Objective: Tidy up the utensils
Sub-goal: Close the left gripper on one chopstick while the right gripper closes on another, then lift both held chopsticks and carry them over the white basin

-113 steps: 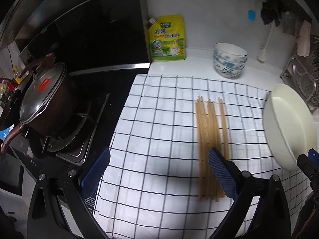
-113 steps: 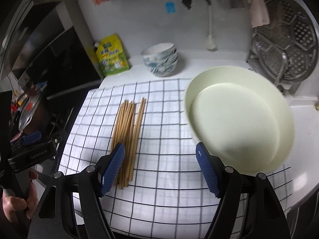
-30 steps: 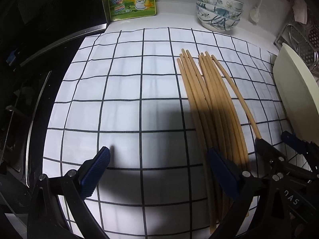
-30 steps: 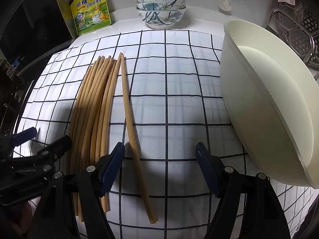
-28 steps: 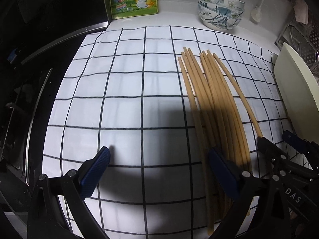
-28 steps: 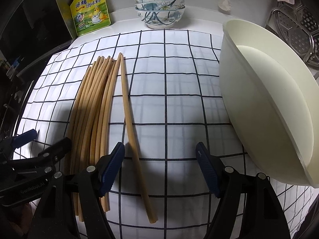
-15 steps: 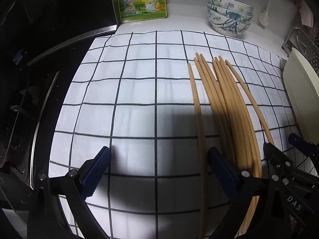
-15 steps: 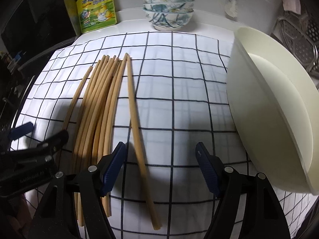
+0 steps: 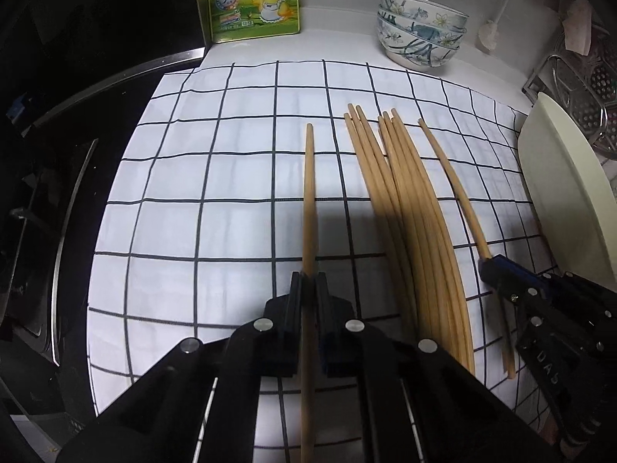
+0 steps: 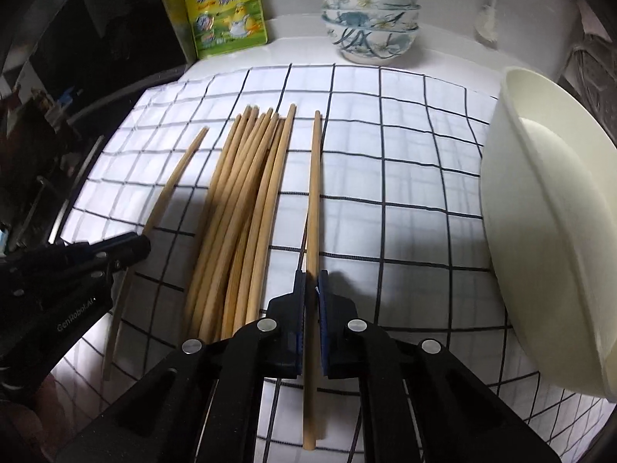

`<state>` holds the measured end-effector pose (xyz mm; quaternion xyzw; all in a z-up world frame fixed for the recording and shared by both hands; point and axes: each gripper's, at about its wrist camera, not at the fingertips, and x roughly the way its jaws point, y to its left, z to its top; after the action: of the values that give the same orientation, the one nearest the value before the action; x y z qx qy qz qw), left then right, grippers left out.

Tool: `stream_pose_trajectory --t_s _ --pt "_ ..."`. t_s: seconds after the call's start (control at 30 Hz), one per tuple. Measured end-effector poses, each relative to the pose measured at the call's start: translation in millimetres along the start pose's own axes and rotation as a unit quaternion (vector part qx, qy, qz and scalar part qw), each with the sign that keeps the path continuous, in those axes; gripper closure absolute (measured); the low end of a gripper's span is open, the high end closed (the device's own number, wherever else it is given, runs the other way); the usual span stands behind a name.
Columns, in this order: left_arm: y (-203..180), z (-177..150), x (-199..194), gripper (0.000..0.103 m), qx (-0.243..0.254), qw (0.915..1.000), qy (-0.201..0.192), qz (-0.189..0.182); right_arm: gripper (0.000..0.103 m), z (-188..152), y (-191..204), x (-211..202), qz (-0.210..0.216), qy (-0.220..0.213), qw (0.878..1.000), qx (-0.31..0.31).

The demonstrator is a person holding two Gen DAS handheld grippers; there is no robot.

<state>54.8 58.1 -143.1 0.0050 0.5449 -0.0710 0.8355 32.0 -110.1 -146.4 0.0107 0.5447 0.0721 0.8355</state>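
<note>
The chopsticks are long, slender, pale tan wooden sticks, all lying roughly parallel, running near to far on a white cloth (image 9: 231, 177) with a dark grid. The main bundle (image 9: 408, 208) is a loose cluster of about eight sticks, packed side by side and overlapping, fanning slightly toward the far tips. One single chopstick (image 9: 309, 200) lies apart on the left of the bundle, its near part clamped between black fingers (image 9: 295, 308). Another single chopstick (image 10: 313, 208) lies apart on the right of the bundle, likewise pinched along its near part, its near end reaching past the grip.
</note>
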Motion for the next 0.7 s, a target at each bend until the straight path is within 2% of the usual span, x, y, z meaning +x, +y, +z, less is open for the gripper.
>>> stream_pose_trajectory --t_s 0.2,0.3,0.47,0.7 --pt "-12 8 -40 0.095 0.010 0.9996 -0.026 -0.001 0.097 8 -15 -42 0.036 -0.030 0.999 0.018" --pt "-34 17 -64 0.096 0.019 0.9986 -0.047 -0.013 0.097 13 -33 -67 0.049 -0.052 0.997 0.029" --pt "-98 42 -94 0.095 0.044 0.9934 -0.090 -0.054 0.097 17 -86 -108 0.034 -0.085 0.994 0.056" --pt "-205 72 -86 0.095 0.092 0.9841 -0.107 -0.108 0.097 7 -184 -124 -0.017 -0.093 0.990 0.104"
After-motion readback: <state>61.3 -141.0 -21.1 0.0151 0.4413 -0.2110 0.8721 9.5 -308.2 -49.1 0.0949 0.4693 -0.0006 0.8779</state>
